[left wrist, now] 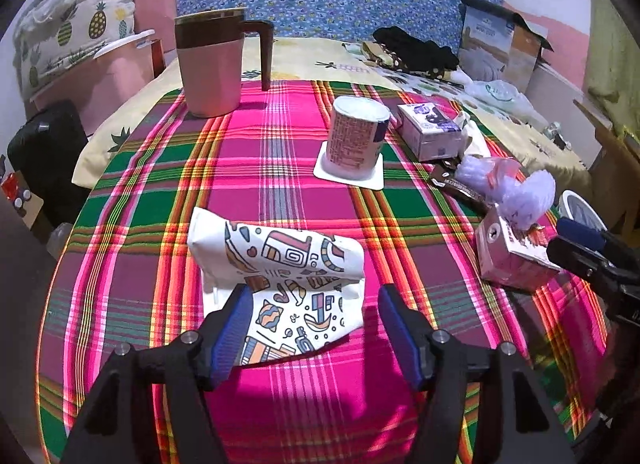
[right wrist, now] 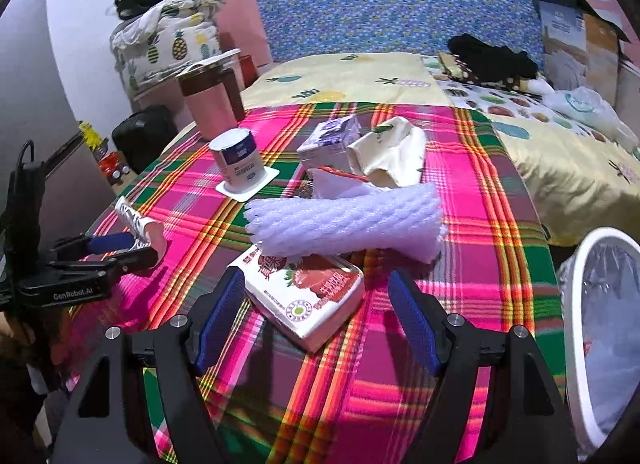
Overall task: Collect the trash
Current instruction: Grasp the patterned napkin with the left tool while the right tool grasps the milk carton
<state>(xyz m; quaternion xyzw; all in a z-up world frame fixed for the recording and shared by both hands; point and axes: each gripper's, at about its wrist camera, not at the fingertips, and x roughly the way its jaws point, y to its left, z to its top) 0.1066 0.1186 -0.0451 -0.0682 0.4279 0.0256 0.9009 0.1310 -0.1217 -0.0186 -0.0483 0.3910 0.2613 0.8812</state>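
Left gripper [left wrist: 310, 326] jaws wide around a patterned wrapper [left wrist: 280, 284] on the plaid cloth [left wrist: 280, 143], right gripper [right wrist: 318, 306] jaws wide around a strawberry carton [right wrist: 308, 292], foam net [right wrist: 344, 219] behind, bin [right wrist: 600, 328] at right.

Cup [left wrist: 356, 139] centre of cloth [left wrist: 280, 167]; mug [left wrist: 212, 63] behind-left; cartons [left wrist: 430, 129] right; pouch [left wrist: 280, 276] nearest.

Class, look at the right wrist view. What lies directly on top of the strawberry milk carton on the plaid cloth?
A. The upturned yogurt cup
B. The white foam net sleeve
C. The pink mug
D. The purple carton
B: the white foam net sleeve rests across the far end of the strawberry milk carton; the mug, cup and purple carton stand farther back.
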